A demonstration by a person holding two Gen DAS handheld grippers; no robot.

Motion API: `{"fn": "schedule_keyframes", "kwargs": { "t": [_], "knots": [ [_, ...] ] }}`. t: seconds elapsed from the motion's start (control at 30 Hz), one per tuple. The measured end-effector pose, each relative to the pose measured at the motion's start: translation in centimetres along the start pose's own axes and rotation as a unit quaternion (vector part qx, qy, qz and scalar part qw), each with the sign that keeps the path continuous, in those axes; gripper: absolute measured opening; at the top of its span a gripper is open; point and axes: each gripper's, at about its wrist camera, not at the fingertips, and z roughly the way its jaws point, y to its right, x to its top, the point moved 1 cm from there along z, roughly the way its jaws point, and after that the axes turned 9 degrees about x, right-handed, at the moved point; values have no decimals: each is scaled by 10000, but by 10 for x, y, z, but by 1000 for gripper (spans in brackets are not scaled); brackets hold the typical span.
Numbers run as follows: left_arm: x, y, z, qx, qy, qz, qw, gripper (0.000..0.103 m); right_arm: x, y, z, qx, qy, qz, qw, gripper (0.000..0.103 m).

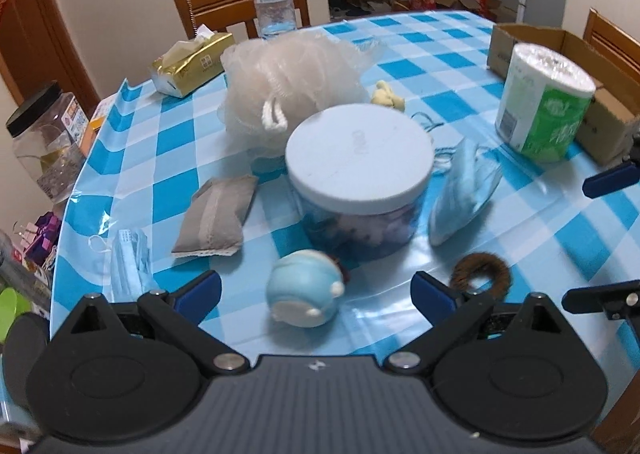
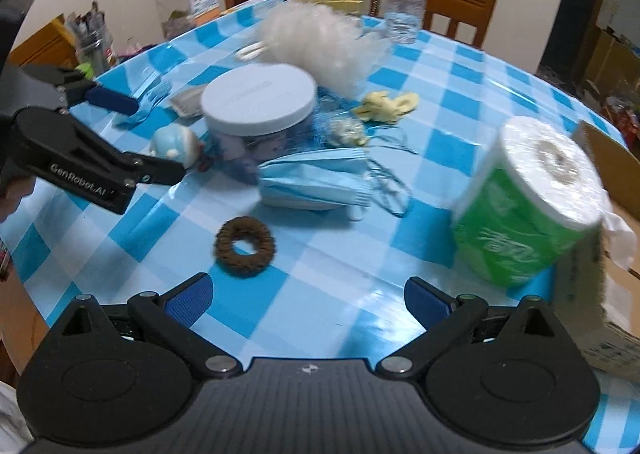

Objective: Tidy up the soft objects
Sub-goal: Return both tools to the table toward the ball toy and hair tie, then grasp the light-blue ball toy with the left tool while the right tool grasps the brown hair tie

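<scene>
Hovering low over the checked table [image 1: 400,66], the left gripper [image 1: 316,292] has its jaws spread wide and empty, with the blue ball [image 1: 305,288] lying between the fingertips, not touched. The right gripper [image 2: 307,296] is likewise released and holds nothing; the brown scrunchie [image 2: 245,246] lies just ahead of it. A lidded jar [image 1: 358,178] stands mid-table, with a white loofah [image 1: 286,82] behind it, a grey pouch [image 1: 216,220] to its left and a blue mask [image 1: 460,194] to its right. A green-wrapped paper roll [image 2: 528,206] stands beside a cardboard box [image 1: 560,54].
</scene>
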Motion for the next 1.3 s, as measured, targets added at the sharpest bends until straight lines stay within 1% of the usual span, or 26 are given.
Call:
{"fn": "schedule_keyframes", "kwargs": {
  "t": [0.1,0.17,0.3,0.37,0.47,0.53,0.6,0.67,0.83,0.93,0.97,1.1,1.13,1.17,1.23,1.3],
  "knots": [
    [-3,-4,9,-73,-57,92,9999,91,3,-9,11,56,-47,-96,9999,103],
    [-5,-6,14,-116,-101,108,9998,83,5,-13,18,112,-71,-148,9998,103],
    [-7,-9,22,-176,-144,81,9997,80,9,-19,31,169,-109,-249,9995,103],
    [-7,-10,25,-205,-163,55,9996,74,10,-22,37,201,-113,-292,9993,102],
    [-6,-11,27,-264,-193,2,9995,70,12,-25,45,232,-185,-324,9990,98],
    [-6,-12,29,-328,-221,-48,9992,67,13,-27,49,236,-202,-346,9989,91],
    [-6,-12,30,-364,-239,-72,9990,66,14,-28,53,234,-229,-362,9988,85],
    [-6,-12,31,-370,-235,-73,9990,66,15,-29,55,242,-242,-364,9988,83],
    [-5,-14,34,-376,-248,-133,9989,66,19,-30,61,269,-287,-367,9986,72],
    [-3,-15,35,-406,-273,-178,9986,65,20,-32,64,250,-298,-427,9983,68],
    [-3,-15,36,-418,-278,-183,9986,63,21,-32,65,242,-299,-444,9983,67],
    [-3,-15,37,-453,-304,-186,9983,60,23,-33,66,221,-293,-465,9982,56],
    [-3,-15,37,-449,-306,-195,9983,56,23,-33,66,221,-291,-470,9982,53],
    [-2,-15,37,-454,-306,-199,9983,52,23,-33,66,224,-288,-476,9982,51],
    [-2,-16,37,-483,-324,-206,9981,51,24,-33,66,205,-280,-490,9982,49],
    [-3,-16,38,-499,-340,-222,9979,46,23,-34,65,189,-282,-507,9981,48]
  ]
}}
